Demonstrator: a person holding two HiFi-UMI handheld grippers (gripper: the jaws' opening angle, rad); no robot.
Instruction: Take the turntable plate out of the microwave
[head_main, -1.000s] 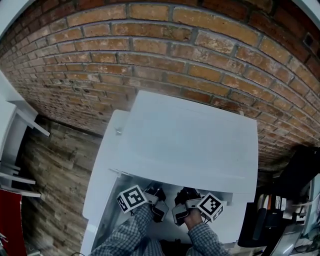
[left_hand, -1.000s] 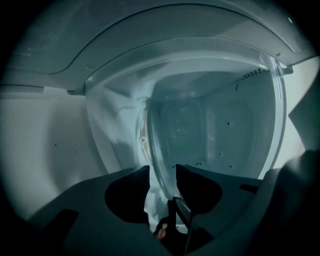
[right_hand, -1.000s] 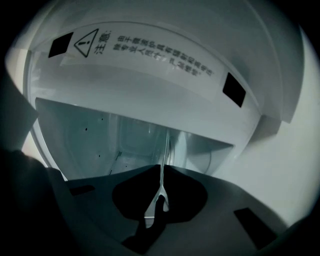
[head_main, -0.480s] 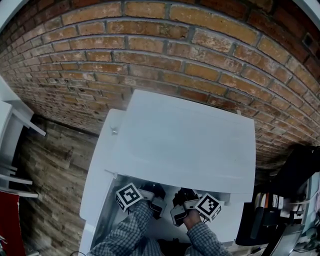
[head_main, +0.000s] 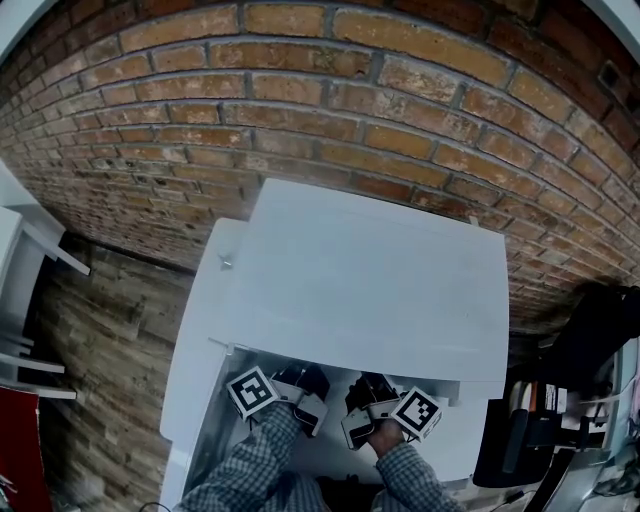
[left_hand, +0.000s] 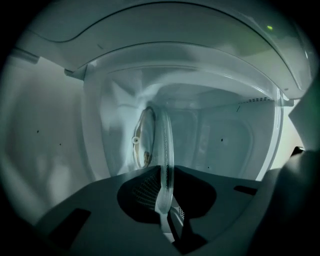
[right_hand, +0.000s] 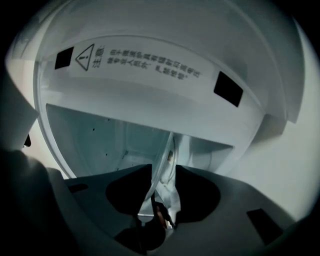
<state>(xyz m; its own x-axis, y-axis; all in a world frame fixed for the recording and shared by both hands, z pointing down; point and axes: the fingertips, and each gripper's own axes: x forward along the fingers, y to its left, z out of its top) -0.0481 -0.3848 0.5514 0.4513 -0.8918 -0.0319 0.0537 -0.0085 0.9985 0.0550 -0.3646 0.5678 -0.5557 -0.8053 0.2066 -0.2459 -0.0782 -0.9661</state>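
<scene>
The clear glass turntable plate stands on edge in the mouth of the white microwave. My left gripper grips its rim, and the pads still press on the glass as the jaws ease slightly open. The right gripper has the plate's thin edge running between its jaws, which are opening and stand clear of the glass. From the head view, both the left gripper and the right gripper reach side by side into the microwave's front opening; the plate is hidden there.
The microwave door hangs open to the left. A brick wall rises behind. A warning label sits above the cavity. A white shelf is at the left and dark clutter at the right.
The left gripper's marker cube has shifted slightly left and turned a little. The right gripper has stayed where it was.
</scene>
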